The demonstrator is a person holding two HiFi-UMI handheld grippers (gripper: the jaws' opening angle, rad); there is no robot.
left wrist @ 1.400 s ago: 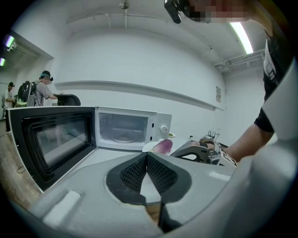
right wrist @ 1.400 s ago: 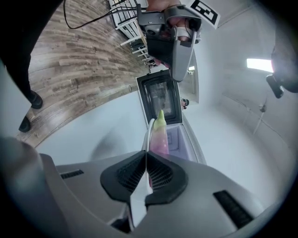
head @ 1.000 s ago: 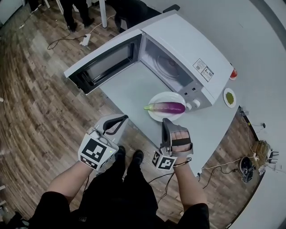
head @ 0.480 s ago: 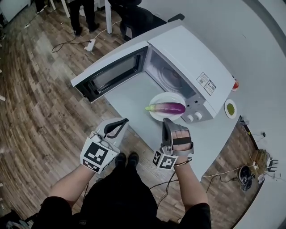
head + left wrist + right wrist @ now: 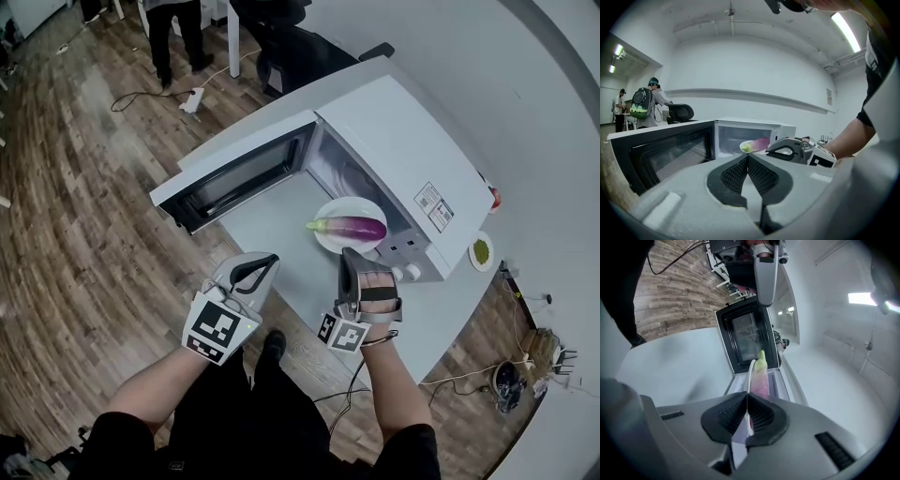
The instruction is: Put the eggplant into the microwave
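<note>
A purple eggplant (image 5: 353,228) with a green stem lies on a white plate (image 5: 328,214) held just in front of the open microwave (image 5: 412,141). My right gripper (image 5: 350,253) is shut on the plate's near rim; in the right gripper view the rim (image 5: 751,371) runs between the pads, with the eggplant (image 5: 761,373) beyond them. My left gripper (image 5: 272,260) hovers to the left of the plate over the table's front edge, shut with nothing in it (image 5: 747,157). The microwave door (image 5: 239,173) stands swung out to the left.
The grey table (image 5: 281,216) carries the microwave, with a small dish of green stuff (image 5: 481,253) and a red object (image 5: 494,199) to its right. Cables (image 5: 141,94) lie on the wooden floor. People and a chair (image 5: 300,47) are behind the table.
Both grippers have moved forward towards the microwave. The plate with the eggplant now sits closer to the microwave's opening, at its lower right corner.
</note>
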